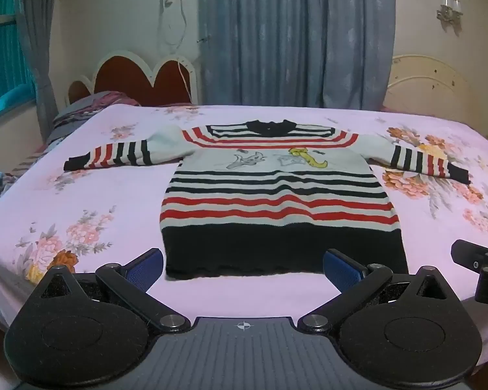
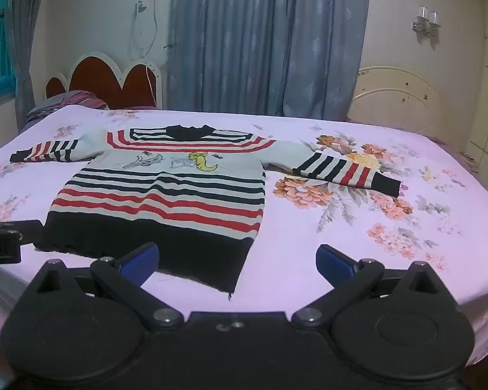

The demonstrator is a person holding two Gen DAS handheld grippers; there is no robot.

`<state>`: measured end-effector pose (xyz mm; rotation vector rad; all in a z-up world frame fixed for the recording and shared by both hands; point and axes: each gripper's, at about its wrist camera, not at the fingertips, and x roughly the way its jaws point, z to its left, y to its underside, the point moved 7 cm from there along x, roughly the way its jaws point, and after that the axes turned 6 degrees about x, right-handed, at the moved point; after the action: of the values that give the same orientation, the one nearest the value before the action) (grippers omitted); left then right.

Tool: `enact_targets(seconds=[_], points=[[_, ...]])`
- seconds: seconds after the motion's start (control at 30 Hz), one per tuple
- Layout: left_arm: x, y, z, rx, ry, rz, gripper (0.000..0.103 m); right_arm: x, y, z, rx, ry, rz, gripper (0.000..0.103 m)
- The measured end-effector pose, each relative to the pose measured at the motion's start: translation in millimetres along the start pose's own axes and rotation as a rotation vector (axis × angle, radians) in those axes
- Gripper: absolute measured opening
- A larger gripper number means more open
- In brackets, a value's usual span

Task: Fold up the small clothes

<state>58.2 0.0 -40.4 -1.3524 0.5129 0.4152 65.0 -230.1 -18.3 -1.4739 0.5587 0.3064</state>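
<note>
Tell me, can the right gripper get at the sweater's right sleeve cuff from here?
Probably yes. The right gripper is open and empty, and the sleeve cuff lies flat on the floral bedsheet ahead to its right, with nothing between them.

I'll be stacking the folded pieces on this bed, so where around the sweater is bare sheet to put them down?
Bare sheet lies beside the sweater, below its outstretched sleeve, out to the bed's edge. A matching patch lies under the other sleeve. A narrow strip runs beyond the collar. The near hem is crowded: the open left gripper and right gripper hover there.
</note>
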Motion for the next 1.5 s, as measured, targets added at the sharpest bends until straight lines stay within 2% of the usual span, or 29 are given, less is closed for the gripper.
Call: enact_targets(seconds=[1.5], points=[[-1, 4, 6, 0.001, 0.010, 0.006, 0.103, 1, -4, 11, -0.011, -0.001, 0.007, 0.102]])
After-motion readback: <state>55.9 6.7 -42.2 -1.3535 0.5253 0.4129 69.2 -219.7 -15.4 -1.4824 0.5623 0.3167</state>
